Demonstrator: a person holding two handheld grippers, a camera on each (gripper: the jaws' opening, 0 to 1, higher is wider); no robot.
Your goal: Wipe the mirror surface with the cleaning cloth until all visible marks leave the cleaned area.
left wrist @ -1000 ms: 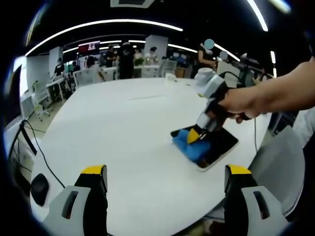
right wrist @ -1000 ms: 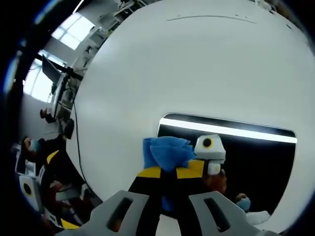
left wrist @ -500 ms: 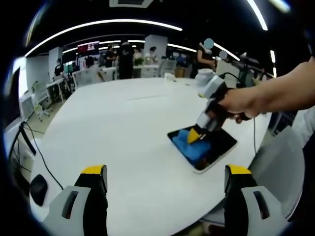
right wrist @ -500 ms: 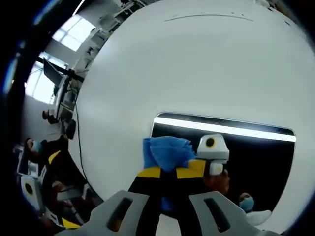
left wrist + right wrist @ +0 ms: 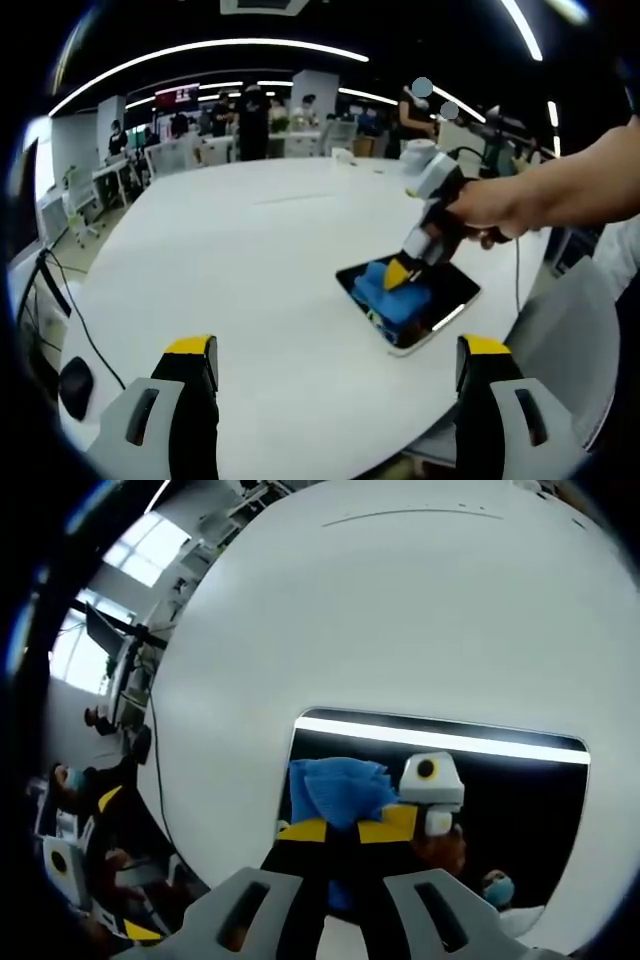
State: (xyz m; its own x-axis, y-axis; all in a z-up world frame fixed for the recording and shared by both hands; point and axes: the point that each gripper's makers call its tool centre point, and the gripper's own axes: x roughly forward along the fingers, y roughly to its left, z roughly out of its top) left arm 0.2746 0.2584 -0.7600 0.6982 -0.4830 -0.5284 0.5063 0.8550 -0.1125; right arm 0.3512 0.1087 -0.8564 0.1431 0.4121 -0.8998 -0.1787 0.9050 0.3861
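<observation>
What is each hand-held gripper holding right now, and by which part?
The right hand-held gripper pinches the blue cloth by its bunched middle, pressed on the mirror. The left hand-held gripper is open, holding nothing.

Place: a large open-plan office or lab hall.
Ceiling: dark, with long strip lights point(image 5: 210, 48) curving across the top of the left gripper view.
Furniture: a big round white table point(image 5: 250, 260) in the foreground; rows of white desks point(image 5: 190, 152) at upper left.
People: several standing point(image 5: 245, 115) along the far desks.
Floor: cables point(image 5: 70, 290) trailing at left.
</observation>
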